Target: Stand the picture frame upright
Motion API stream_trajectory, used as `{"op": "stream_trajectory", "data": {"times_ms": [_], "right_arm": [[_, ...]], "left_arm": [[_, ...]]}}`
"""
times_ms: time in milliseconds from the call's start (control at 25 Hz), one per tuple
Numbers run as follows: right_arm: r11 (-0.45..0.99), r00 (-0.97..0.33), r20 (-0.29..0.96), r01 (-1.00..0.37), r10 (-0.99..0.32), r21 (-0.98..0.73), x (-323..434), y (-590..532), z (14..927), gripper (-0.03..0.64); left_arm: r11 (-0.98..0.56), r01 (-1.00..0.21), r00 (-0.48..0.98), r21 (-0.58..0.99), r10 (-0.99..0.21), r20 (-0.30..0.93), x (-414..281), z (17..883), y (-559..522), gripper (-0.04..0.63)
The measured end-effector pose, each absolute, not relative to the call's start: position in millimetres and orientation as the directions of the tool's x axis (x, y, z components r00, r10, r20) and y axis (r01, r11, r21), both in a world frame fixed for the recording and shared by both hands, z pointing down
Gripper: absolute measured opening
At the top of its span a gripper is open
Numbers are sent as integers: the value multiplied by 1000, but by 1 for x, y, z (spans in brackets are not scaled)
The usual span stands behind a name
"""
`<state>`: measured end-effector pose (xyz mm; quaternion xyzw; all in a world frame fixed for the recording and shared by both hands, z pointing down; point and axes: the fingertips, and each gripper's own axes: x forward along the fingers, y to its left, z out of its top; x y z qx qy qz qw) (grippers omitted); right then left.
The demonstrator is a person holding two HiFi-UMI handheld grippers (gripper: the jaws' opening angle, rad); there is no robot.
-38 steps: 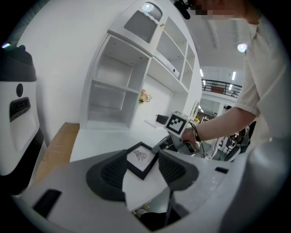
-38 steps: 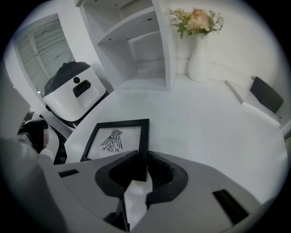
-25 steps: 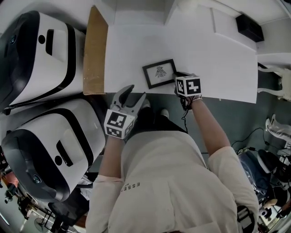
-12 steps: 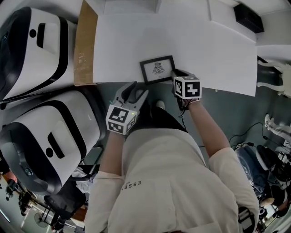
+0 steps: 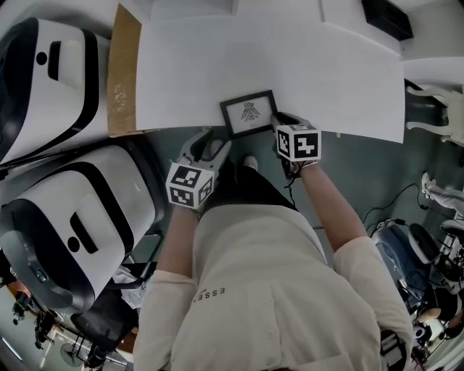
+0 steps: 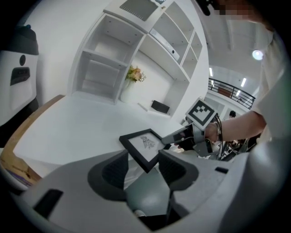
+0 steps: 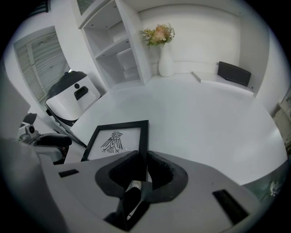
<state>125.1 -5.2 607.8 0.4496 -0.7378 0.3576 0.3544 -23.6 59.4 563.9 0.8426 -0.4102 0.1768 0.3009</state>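
As the right gripper (image 5: 280,122), clamped on the picture frame's (image 5: 249,112) right edge, drags it flat to the white table's (image 5: 333,80) near edge, the left gripper (image 5: 212,143) closes in, jaws apart, toward the overhanging corner, likely ready to tilt it up.

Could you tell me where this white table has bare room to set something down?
Bare: the white tabletop from the brown board at its left edge across to the black box far right. Crowded: the near edge, around the black-framed bird picture, right tongs and left tongs.
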Motion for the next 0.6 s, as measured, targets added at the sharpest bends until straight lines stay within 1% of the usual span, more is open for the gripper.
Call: {"op": "stream_trajectory", "data": {"times_ms": [120,240,440,600], "right_arm": [[337,-344,845,-918,-409,-210,133,-1,608,81],[344,-343,846,-916,-408,-205,140,2,608,80],[369,-346,845,-909,-408,-193,146,4,607,81],[391,-349,846,-902,-403,-186,147,6,607,81]], "left_arm": [[-470,-795,605,383,-567,559,-16,574,63,202],[-434,-782,623,447,-555,552,-9,583,64,202],[-325,-745,657,583,-512,553,2,600,63,201],[-234,-682,699,692,-486,524,11,607,60,198]]}}
